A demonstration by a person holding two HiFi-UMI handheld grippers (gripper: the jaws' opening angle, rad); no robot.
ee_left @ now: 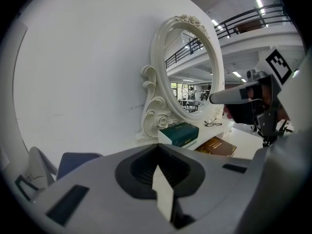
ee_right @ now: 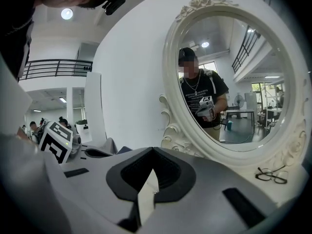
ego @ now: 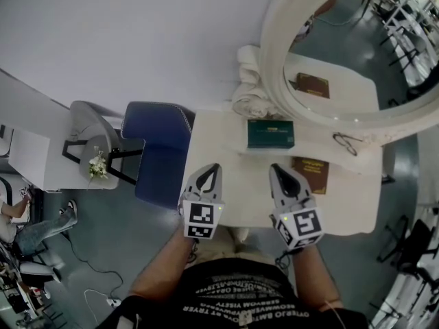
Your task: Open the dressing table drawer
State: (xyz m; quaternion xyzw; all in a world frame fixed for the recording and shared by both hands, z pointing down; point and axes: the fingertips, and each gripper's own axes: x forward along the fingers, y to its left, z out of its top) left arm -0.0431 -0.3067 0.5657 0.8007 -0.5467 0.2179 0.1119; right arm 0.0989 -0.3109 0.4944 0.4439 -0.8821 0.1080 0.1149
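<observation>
L gripper (ego: 213, 168) & R gripper (ego: 276, 170), both clenched w/ nothing between jaws, hover over near edge of dressing table (ego: 226, 190); drawer front hidden in all views. Head view alone shows whole top: green box (ego: 270, 133), brown book (ego: 312, 173), glasses (ego: 348, 143). R gripper view gives only mirror (ee_right: 243, 48) w/ person's reflection + glasses.

A green box (ego: 270, 133) sits near a brown book (ego: 311, 174), eyeglasses (ego: 348, 143) lie below the white-framed mirror (ego: 274, 40).
</observation>
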